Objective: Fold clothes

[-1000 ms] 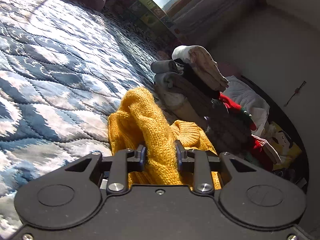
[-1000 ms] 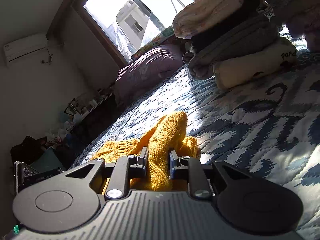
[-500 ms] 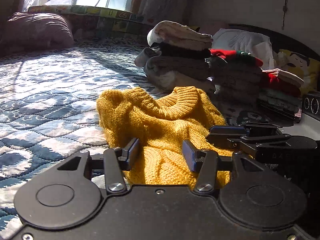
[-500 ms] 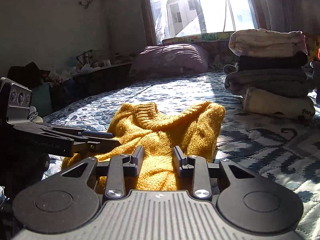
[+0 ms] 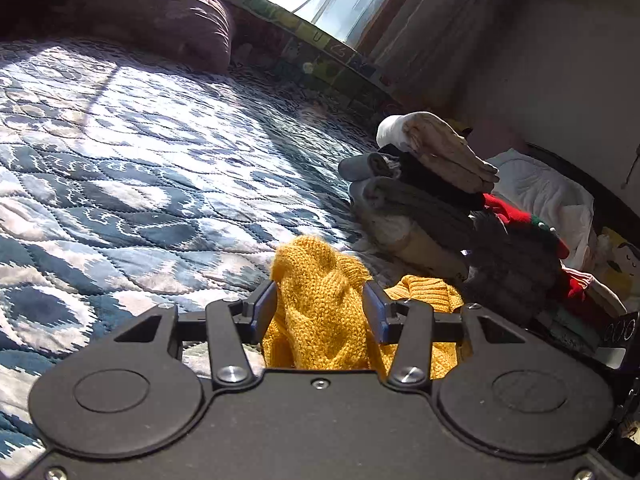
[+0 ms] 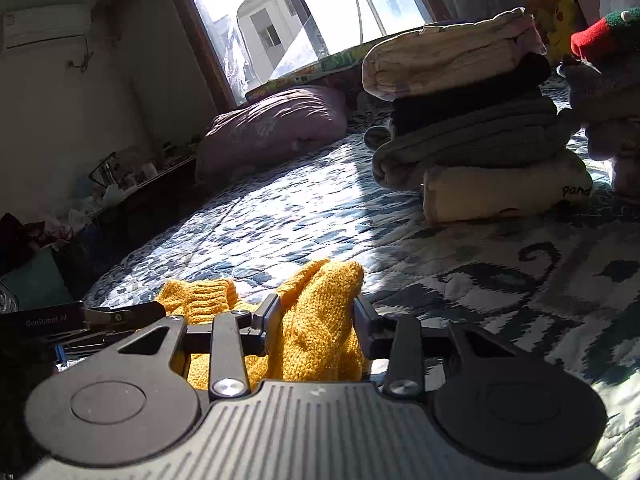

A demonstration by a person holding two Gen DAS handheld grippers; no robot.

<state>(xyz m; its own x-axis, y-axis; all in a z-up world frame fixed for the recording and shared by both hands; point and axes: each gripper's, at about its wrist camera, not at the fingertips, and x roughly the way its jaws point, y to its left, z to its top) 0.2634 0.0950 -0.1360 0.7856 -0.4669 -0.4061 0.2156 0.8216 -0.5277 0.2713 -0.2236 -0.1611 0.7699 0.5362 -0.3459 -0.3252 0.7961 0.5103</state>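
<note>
A yellow knitted sweater (image 5: 316,264) lies bunched on the blue-and-white quilted bed (image 5: 140,160). My left gripper (image 5: 320,296) is shut on a thick fold of it, and the knit fills the gap and pokes up above the fingers. In the right wrist view the same sweater (image 6: 324,280) stands between the fingers of my right gripper (image 6: 316,308), which is shut on another thick fold. Its ribbed collar (image 6: 200,296) lies to the left, beside the left gripper's fingers (image 6: 100,316). The rest of the sweater is hidden under both gripper bodies.
A stack of folded clothes (image 5: 420,188) (image 6: 468,120) sits on the bed just beyond the sweater, with a second, darker stack topped in red (image 5: 520,248) beside it. A purple pillow (image 6: 272,128) lies by the window. A cluttered bedside shelf (image 6: 120,184) runs along the left.
Half a second ago both grippers were level and loosened over the flat sweater. Now both have tilted and hold thicker folds that rise between their fingers.
</note>
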